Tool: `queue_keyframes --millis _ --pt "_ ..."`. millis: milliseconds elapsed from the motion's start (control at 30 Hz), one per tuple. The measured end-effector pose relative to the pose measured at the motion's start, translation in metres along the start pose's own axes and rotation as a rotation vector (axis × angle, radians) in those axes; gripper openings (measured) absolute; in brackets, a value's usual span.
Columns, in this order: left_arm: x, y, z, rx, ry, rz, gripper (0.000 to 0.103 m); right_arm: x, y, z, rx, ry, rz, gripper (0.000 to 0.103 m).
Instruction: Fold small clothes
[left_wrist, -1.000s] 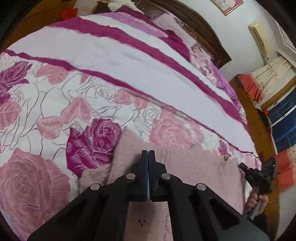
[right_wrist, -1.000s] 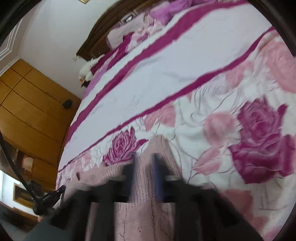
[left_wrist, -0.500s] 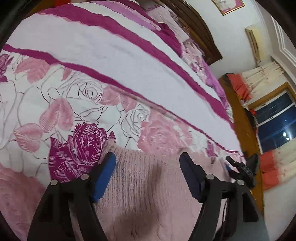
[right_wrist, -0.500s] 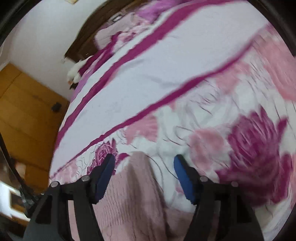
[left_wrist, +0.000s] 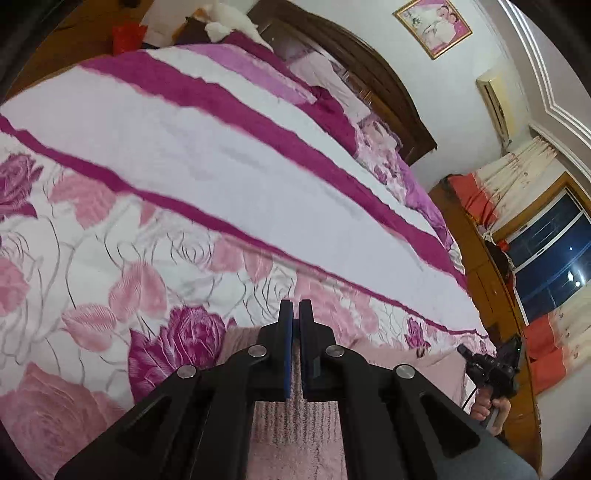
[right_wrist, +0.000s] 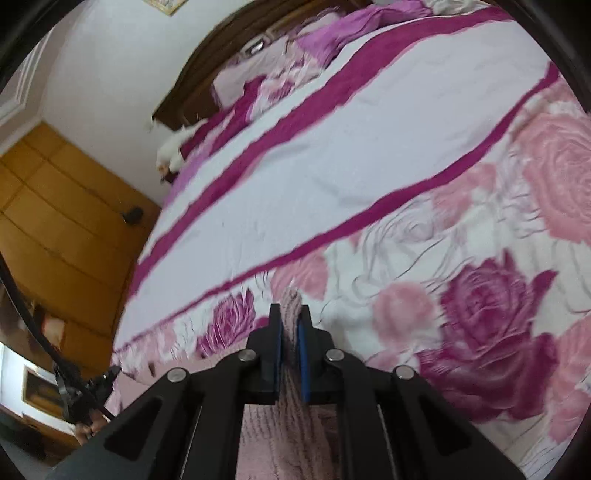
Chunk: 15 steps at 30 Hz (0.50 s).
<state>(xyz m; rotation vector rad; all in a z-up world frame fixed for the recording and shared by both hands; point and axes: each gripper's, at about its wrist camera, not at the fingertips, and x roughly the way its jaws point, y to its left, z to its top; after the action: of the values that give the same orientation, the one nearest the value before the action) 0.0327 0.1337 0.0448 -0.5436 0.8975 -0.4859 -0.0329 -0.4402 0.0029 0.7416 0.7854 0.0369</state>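
Observation:
A pink knit garment (left_wrist: 280, 424) lies on the floral bedspread (left_wrist: 221, 166) at the near edge of the bed. My left gripper (left_wrist: 294, 308) is shut over its far edge, with a thin sliver of pink fabric between the pads. In the right wrist view the same garment (right_wrist: 291, 424) runs under my right gripper (right_wrist: 290, 314), which is shut on a bunched fold that sticks out past the fingertips. The right gripper (left_wrist: 491, 365) also shows at the far right of the left wrist view, held by a hand (left_wrist: 491, 406).
The bed stretches ahead with white and magenta stripes up to pillows and a dark wooden headboard (left_wrist: 369, 85). A wooden wardrobe (right_wrist: 55, 221) stands on one side. A window with orange and cream curtains (left_wrist: 546, 240) is on the other.
Half a second ago both grippers stood open over the garment. Both have now shut on its edge, and both have moved a little across the bed.

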Motion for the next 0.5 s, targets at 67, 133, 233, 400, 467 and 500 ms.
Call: queue_keyframes --millis 67,133,233,400,467,500 --pt "0.005 -0.003 0.004 0.014 0.003 0.016 0.000 0.003 -0.004 0.004 -0.003 0.003 -0.030 0.007" --pt "0.013 -0.006 0.008 0.038 0.004 0.037 0.000 0.007 -0.006 0.005 0.001 0.010 -0.040 0.007" --pt "0.026 -0.003 0.009 0.040 0.022 0.067 0.000 0.011 -0.006 0.007 -0.009 0.001 -0.057 0.007" --pt "0.048 0.002 0.000 0.016 0.104 0.062 0.000 0.014 -0.012 0.008 0.008 -0.010 -0.070 0.007" --pt "0.030 -0.002 -0.002 0.030 0.068 0.021 0.011 0.022 -0.018 0.006 0.032 0.026 -0.162 0.012" --pt "0.018 -0.004 -0.003 0.039 0.041 0.036 0.020 0.025 -0.021 0.004 0.048 0.037 -0.224 0.013"
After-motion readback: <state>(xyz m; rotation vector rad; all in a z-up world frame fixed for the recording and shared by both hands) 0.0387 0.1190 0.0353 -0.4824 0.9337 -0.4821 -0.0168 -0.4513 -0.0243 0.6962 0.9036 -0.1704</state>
